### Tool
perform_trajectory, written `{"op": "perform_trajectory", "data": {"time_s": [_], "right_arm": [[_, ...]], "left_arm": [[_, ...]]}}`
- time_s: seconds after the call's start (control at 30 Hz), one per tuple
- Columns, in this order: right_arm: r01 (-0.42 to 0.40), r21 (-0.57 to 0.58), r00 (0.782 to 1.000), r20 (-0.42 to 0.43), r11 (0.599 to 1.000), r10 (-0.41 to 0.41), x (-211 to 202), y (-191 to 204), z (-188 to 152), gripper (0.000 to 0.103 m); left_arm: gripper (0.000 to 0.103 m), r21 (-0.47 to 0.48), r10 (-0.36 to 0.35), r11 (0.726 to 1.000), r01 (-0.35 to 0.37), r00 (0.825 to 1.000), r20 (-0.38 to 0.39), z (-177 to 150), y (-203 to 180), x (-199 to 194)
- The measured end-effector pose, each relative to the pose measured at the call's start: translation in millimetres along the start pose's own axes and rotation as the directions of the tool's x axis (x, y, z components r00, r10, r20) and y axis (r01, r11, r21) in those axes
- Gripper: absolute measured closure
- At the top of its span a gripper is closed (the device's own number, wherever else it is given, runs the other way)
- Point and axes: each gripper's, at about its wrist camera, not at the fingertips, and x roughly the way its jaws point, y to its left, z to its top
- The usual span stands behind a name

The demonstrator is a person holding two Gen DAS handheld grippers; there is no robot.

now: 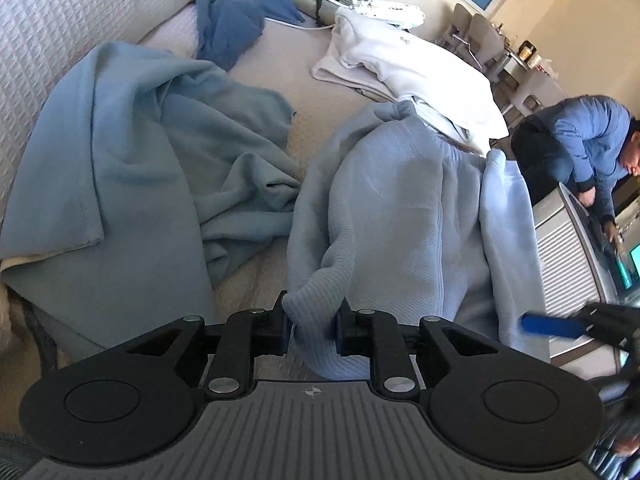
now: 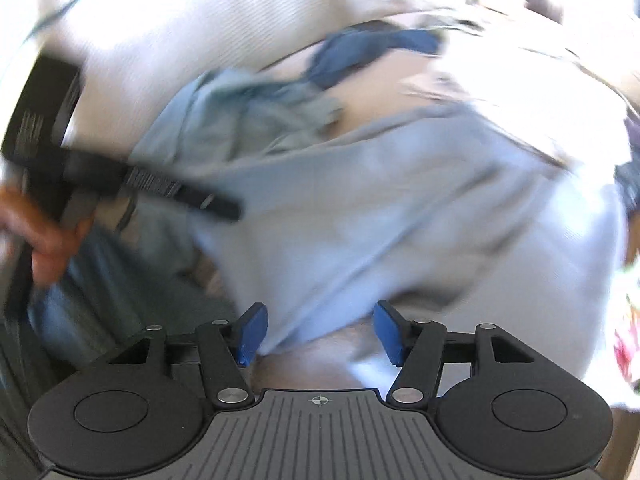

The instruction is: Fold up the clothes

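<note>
Your left gripper point(image 1: 311, 326) is black with blue pads, pinching a pale blue ribbed sweatshirt point(image 1: 400, 208). Beside it you have a dusty teal blanket point(image 1: 132, 152), a darker blue garment point(image 1: 232, 26) and a white folded garment point(image 1: 404, 64).

Pale blue sweatshirt point(image 1: 400, 208): thick ribbed knit cloth, matt. Teal garment point(image 1: 132, 160) toward the bed's left edge: softer fleece-like cloth, matt. White garment point(image 1: 404, 68) at the far edge: smooth cotton-like cloth. Bed cover point(image 1: 60, 12): quilted, waffle texture. Left gripper point(image 1: 311, 326): matt black plastic, shiny metal pins. Right gripper point(image 2: 319, 334): blue pads, probably rubbery; view blurred.
</note>
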Motion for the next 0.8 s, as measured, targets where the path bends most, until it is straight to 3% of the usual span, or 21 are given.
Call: {"op": "perform_trajectory", "data": {"time_s": [0.2,0.43,0.63,0.8], "right_arm": [[-0.008,0.228,0.998,0.060,0.974,-0.005,-24.4,-42.9,11.6,0.043],[0.012,0.249,0.997,0.068,0.968,-0.030,-23.0,-53.5,58.2,0.043],[-0.060,0.352,0.995,0.090,0.934,0.031,-15.5,-64.5,100.3,0.034],[-0.070,0.434,0.997,0.008,0.898,0.074,13.4,-64.7,135.6,0.034]], "left_arm": [[0.088,-0.028,-0.093,0.995,0.094,0.995,0.027,0.7,-2.8,-14.0],[0.089,0.003,-0.197,0.980,0.197,0.978,0.066,-1.2,-22.5,-31.9],[0.089,-0.017,-0.227,0.973,0.229,0.969,0.098,-3.0,-23.6,-34.4],[0.089,-0.053,-0.248,0.965,0.255,0.962,0.114,-4.0,-18.2,-33.7]]}}
